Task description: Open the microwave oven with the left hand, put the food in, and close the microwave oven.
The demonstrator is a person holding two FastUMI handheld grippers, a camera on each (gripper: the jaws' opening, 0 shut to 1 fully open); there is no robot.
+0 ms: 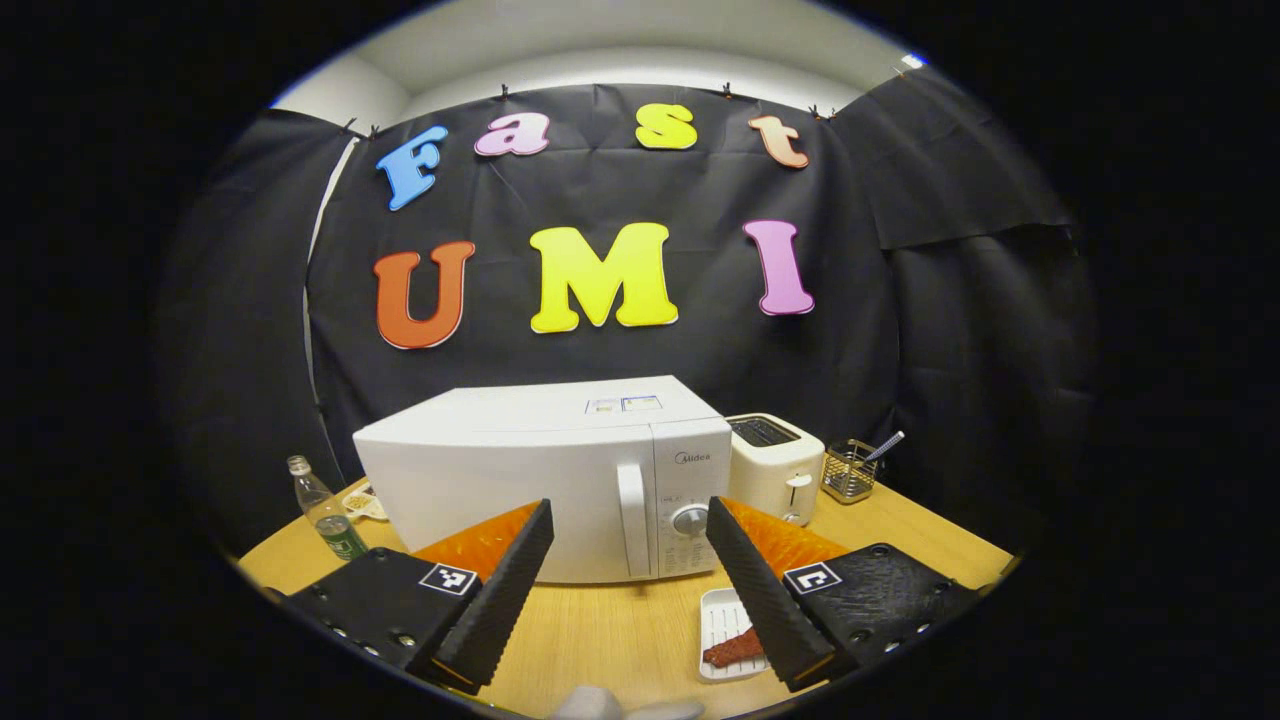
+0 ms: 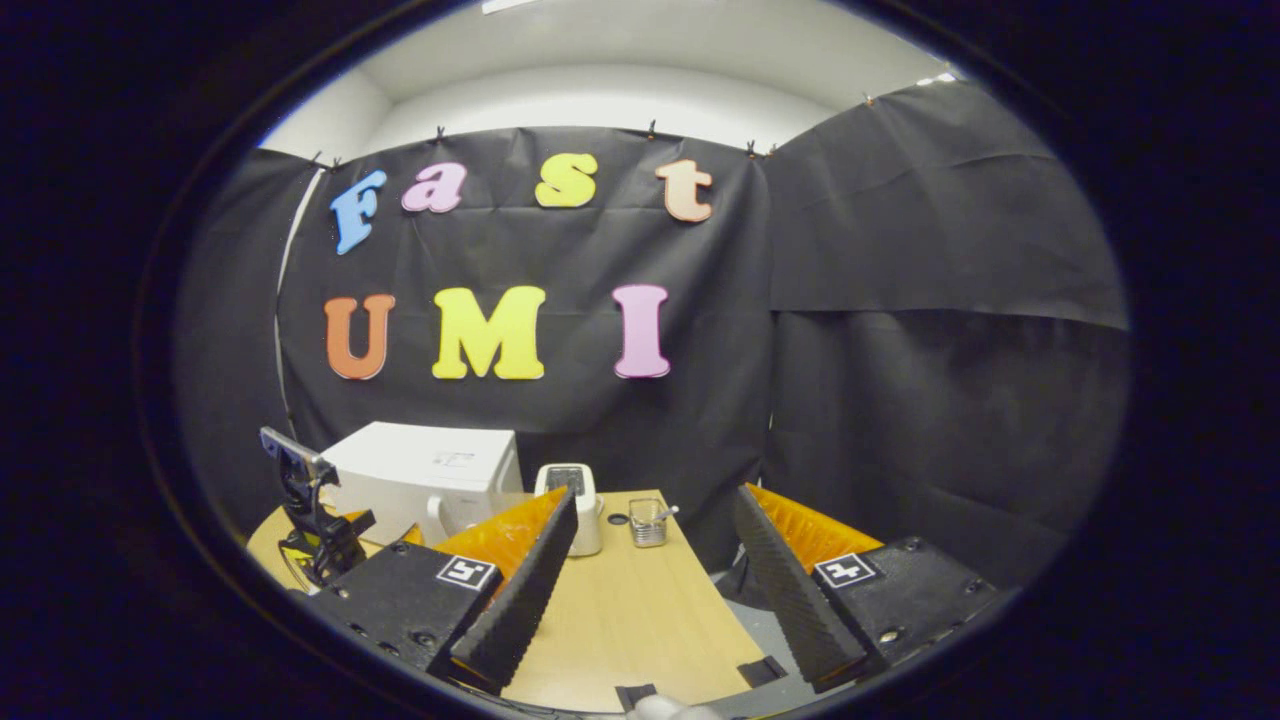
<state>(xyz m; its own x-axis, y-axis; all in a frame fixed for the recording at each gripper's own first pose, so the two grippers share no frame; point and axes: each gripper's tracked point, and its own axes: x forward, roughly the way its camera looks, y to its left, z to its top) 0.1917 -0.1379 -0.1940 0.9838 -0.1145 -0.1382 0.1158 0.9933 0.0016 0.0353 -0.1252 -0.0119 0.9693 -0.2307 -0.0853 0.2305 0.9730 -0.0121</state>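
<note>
Two black ridged fingers of the left hand-held gripper (image 1: 630,520) spread wide at the bottom of the left gripper view, holding nothing. Between them, at frame centre, sits the white microwave (image 1: 545,475) on the wooden surface (image 1: 620,630), its door closed and the vertical handle (image 1: 632,520) facing the camera. Just inside the right finger, a white tray (image 1: 722,625) of reddish food (image 1: 733,650) lies low on the surface. Right of the microwave stand a white toaster (image 1: 775,465) and a wire holder (image 1: 850,470). A bottle (image 1: 325,510) stands at lower left.

In the right gripper view, the right hand-held gripper (image 2: 655,515) also gapes wide and empty. The microwave (image 2: 425,470) lies at lower left, beyond the left hand-held gripper (image 2: 310,515).
</note>
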